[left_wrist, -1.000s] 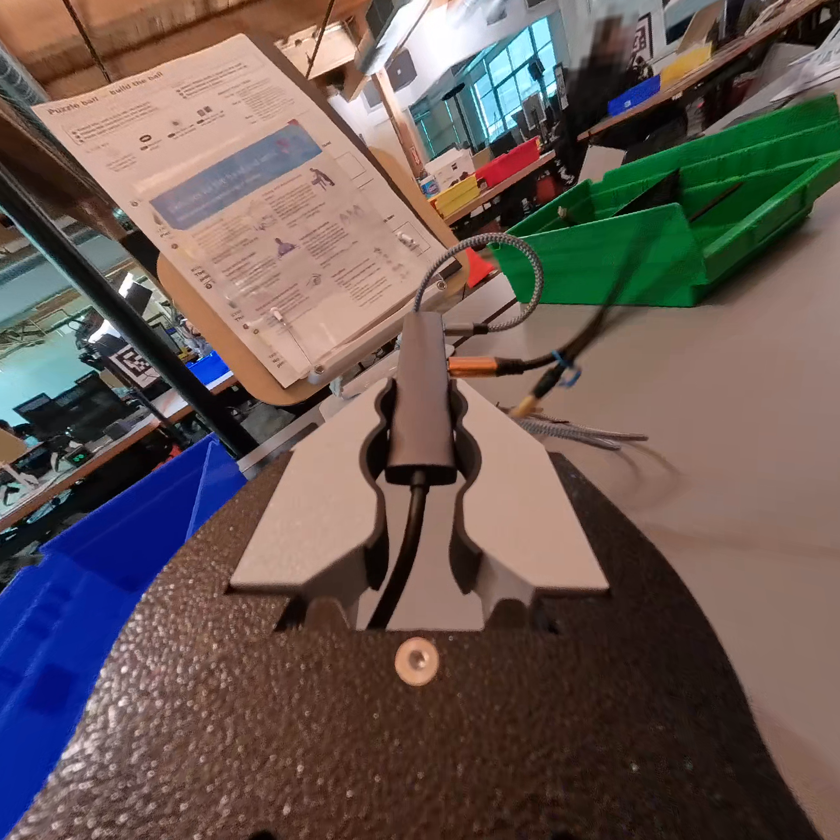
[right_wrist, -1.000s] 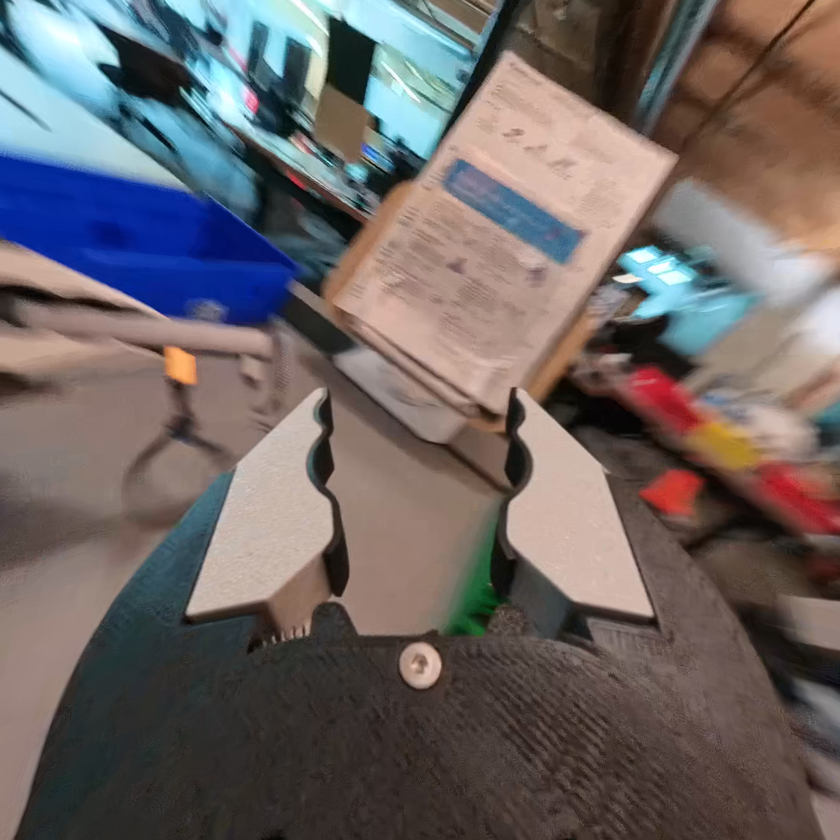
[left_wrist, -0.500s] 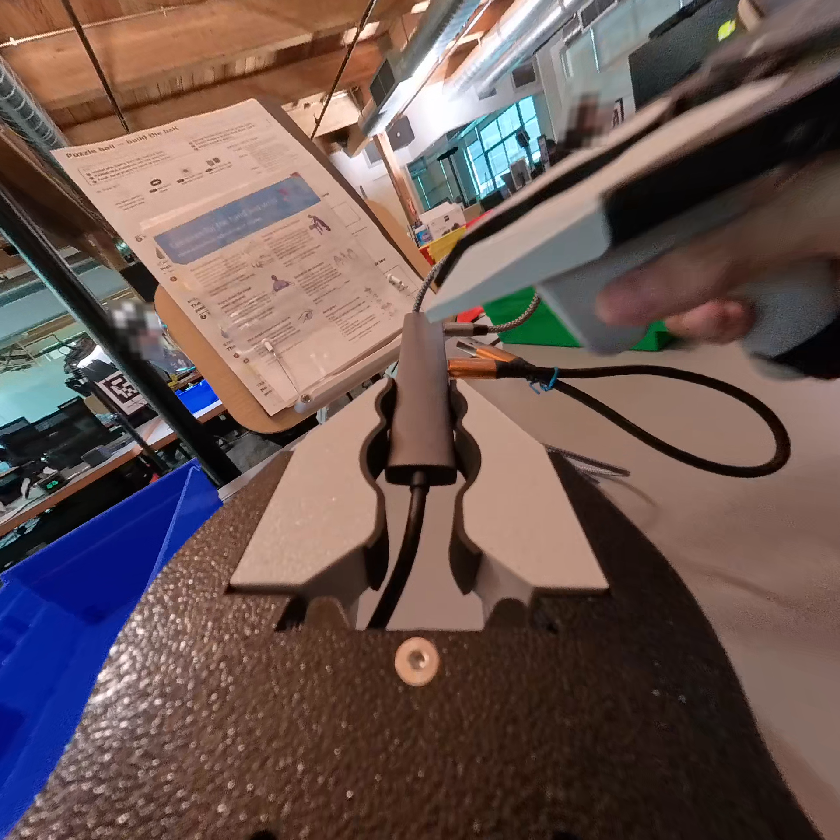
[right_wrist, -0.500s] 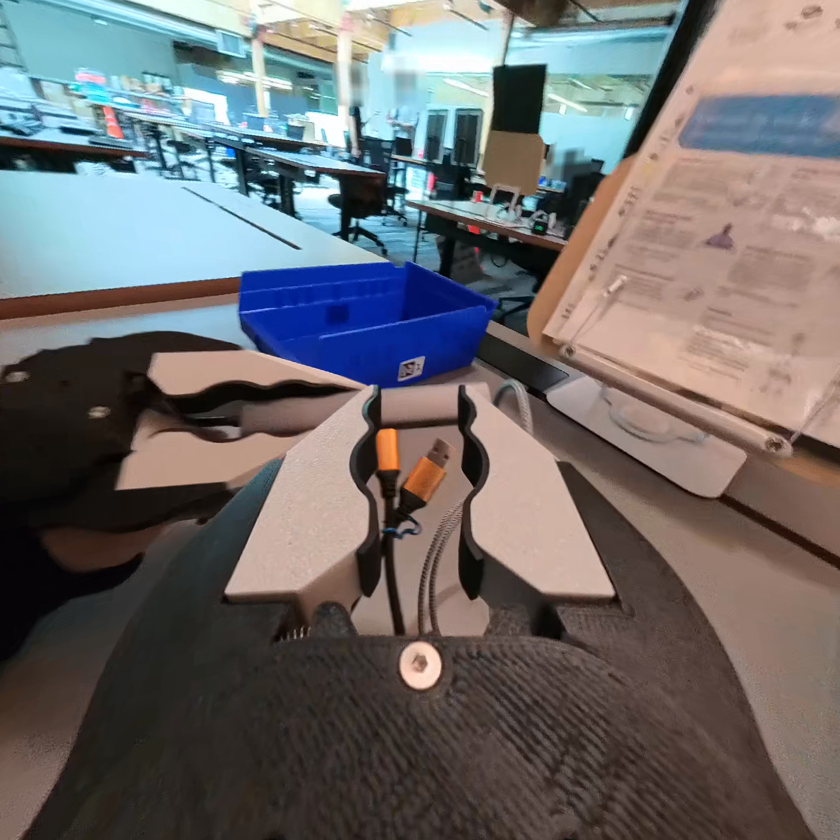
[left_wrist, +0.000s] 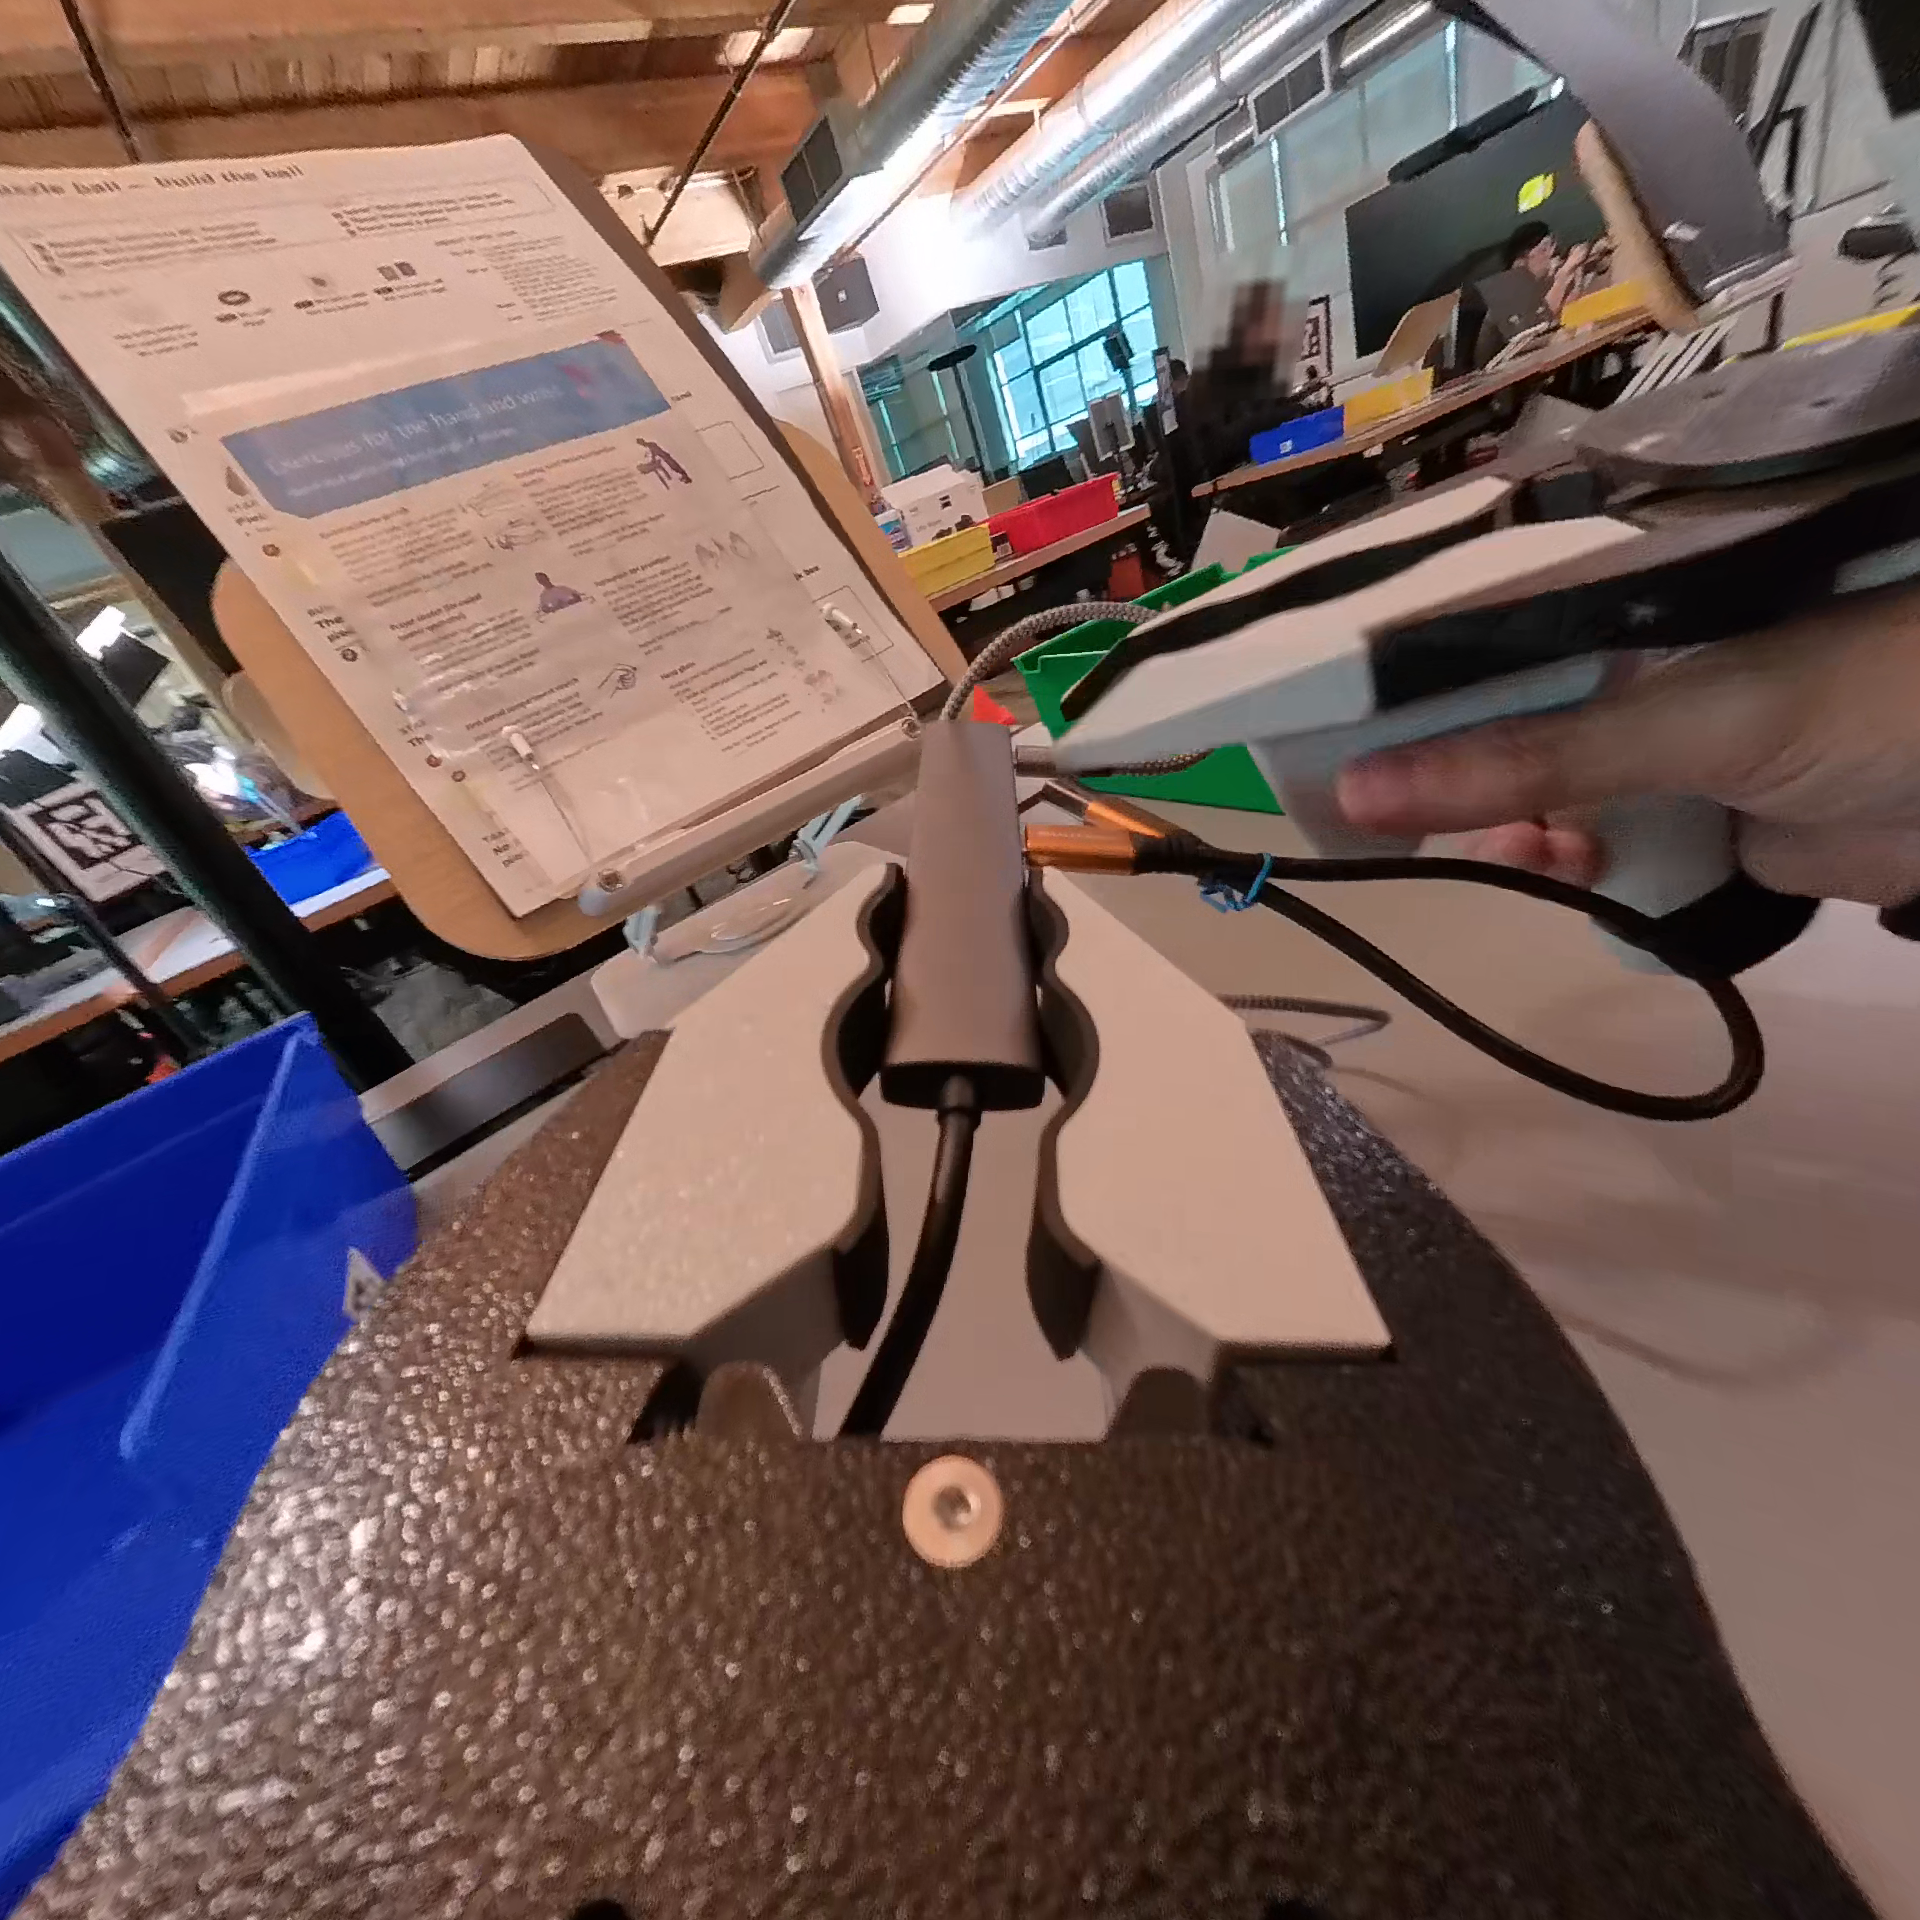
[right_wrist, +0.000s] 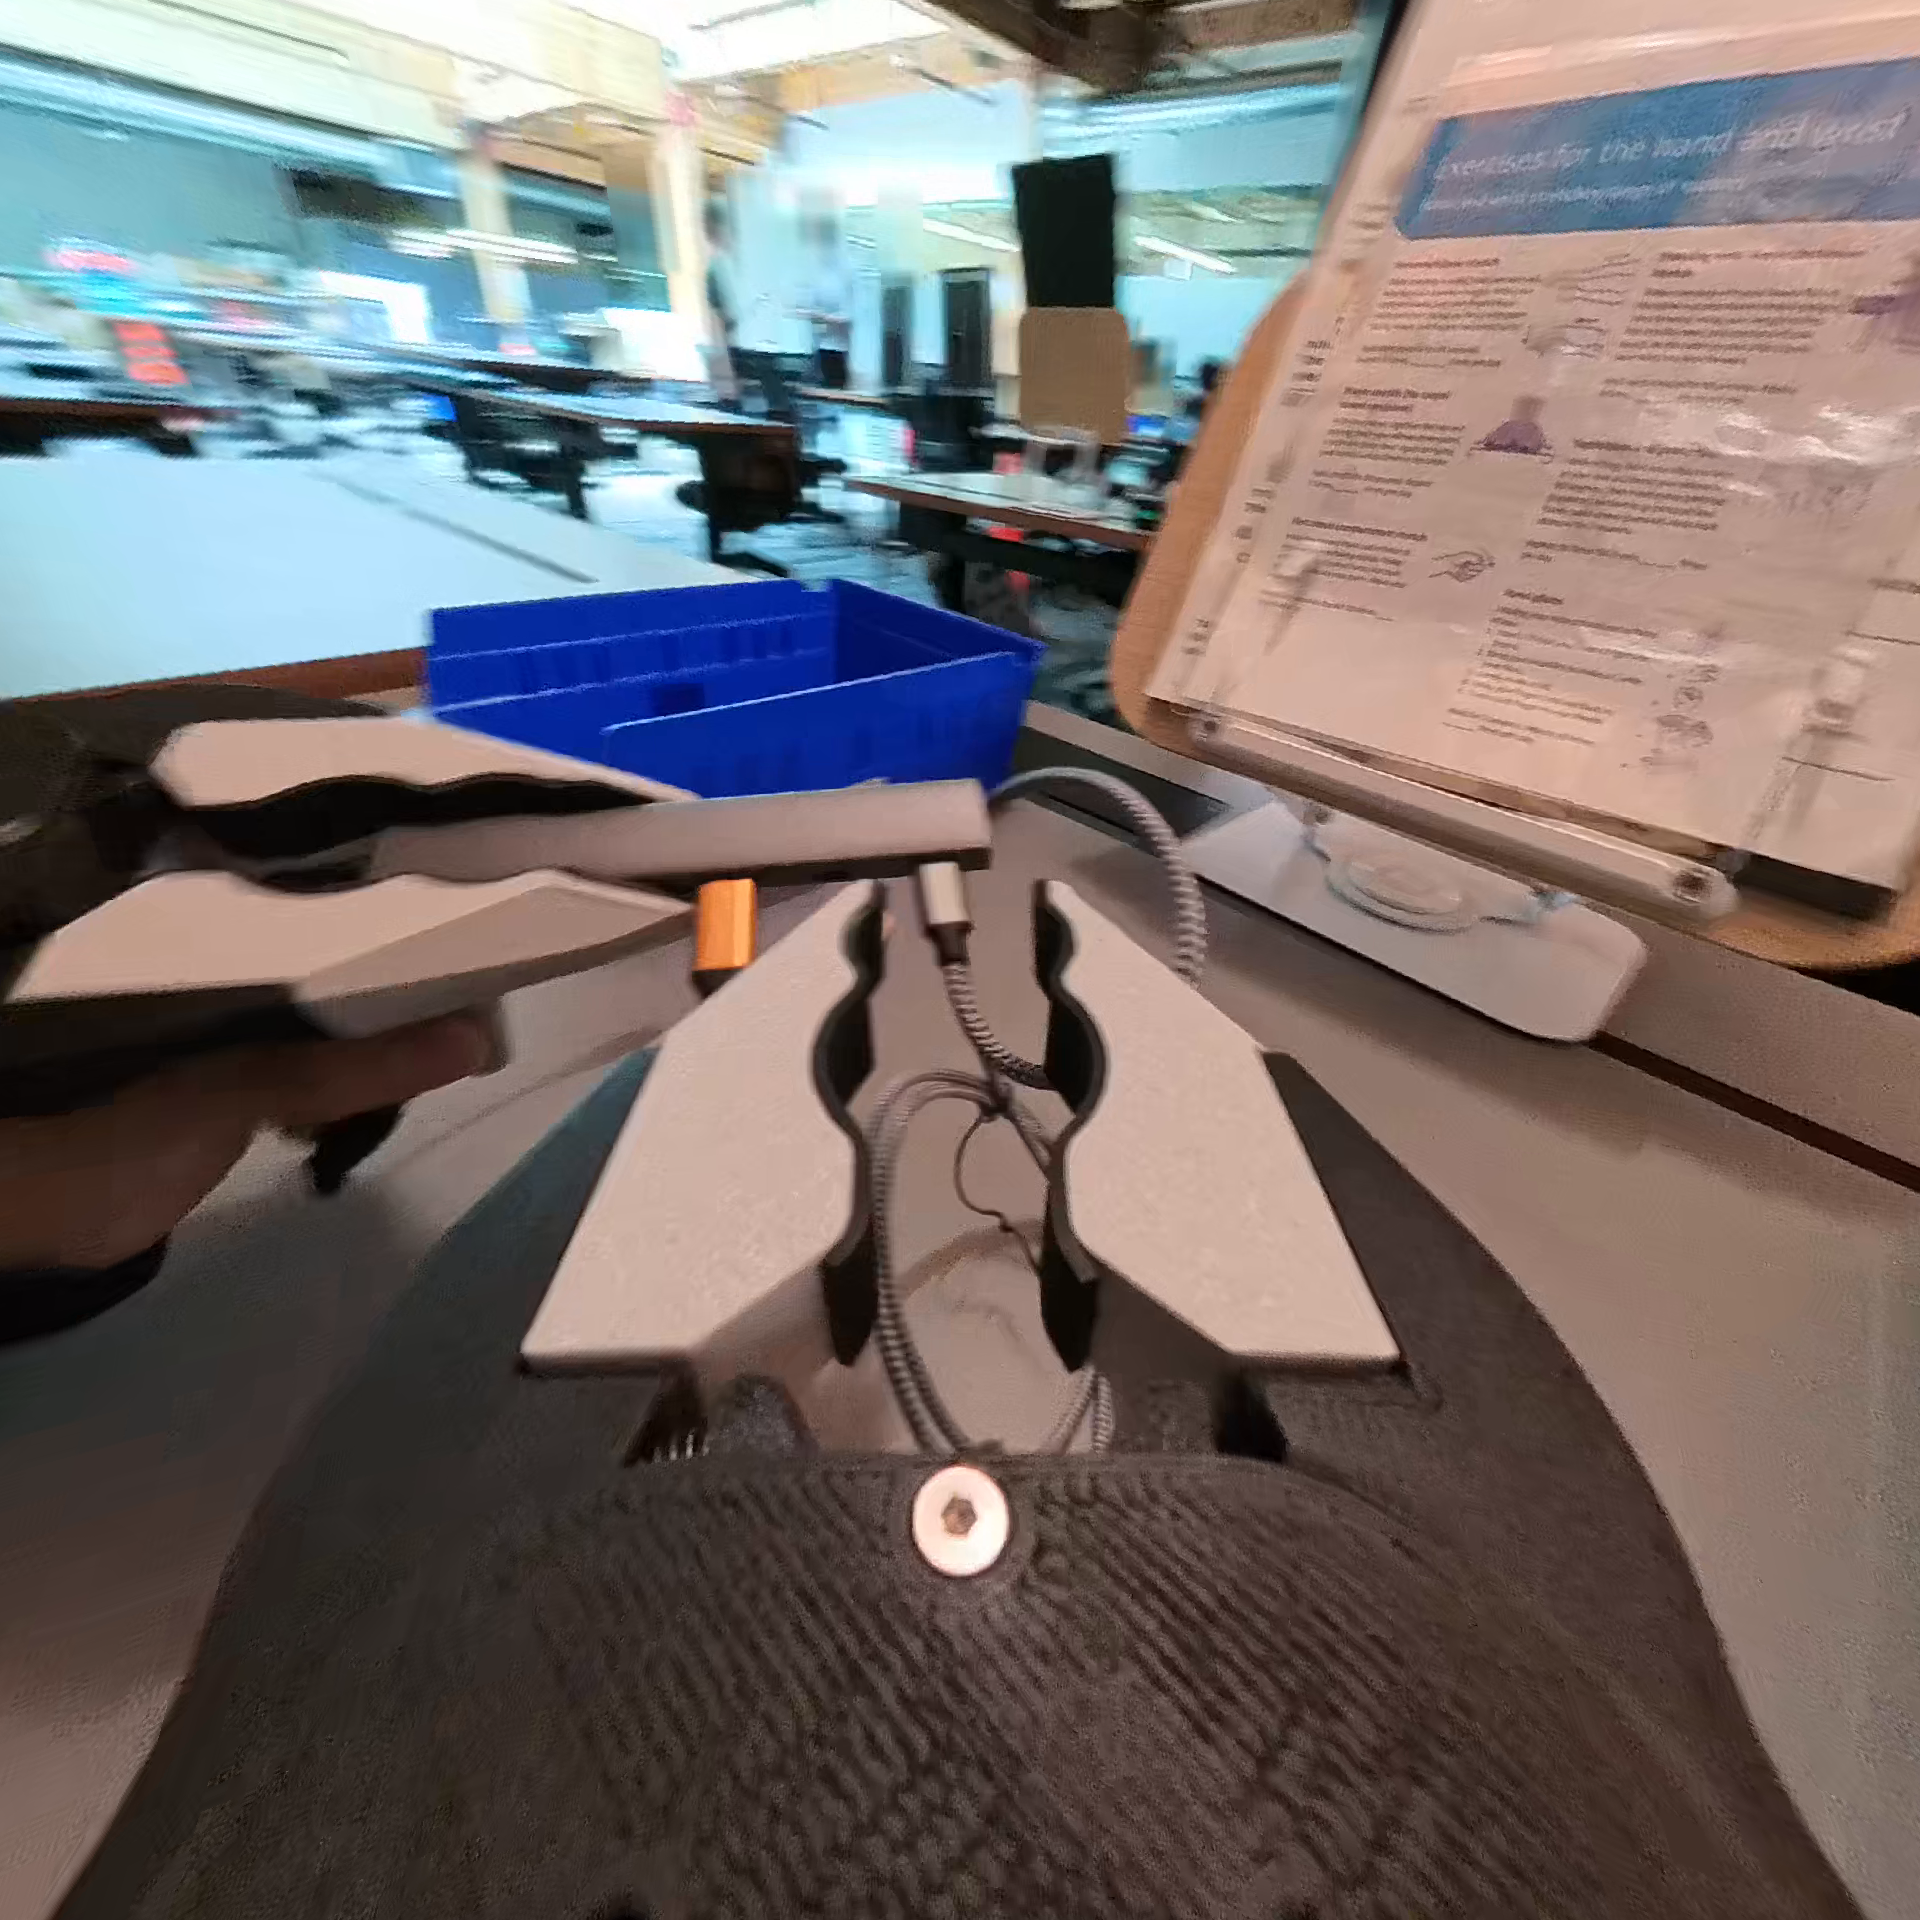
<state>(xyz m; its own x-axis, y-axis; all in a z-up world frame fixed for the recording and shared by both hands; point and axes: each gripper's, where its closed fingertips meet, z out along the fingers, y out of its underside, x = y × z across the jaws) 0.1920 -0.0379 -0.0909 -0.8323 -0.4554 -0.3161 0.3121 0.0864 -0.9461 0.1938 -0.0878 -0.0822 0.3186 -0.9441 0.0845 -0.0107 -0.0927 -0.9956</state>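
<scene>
Two hand-held grippers meet at one grey hub. Left hand-held gripper is clamped on the hub's cable end, likely bracing it with the ports exposed. Right hand-held gripper has its jaws apart, straddling the silver plug of a braided cable seated in the hub. Orange plug sits beside it. Blue bin lies behind the hub, over the bench.

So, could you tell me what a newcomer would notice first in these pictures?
Probably the grey hub clamped in the left gripper, with an orange-tipped black cable and a silver braided cable plugged into its side. The right gripper straddles the braided plug, jaws open. Behind stands a printed sheet, with a blue bin beside it.
</scene>
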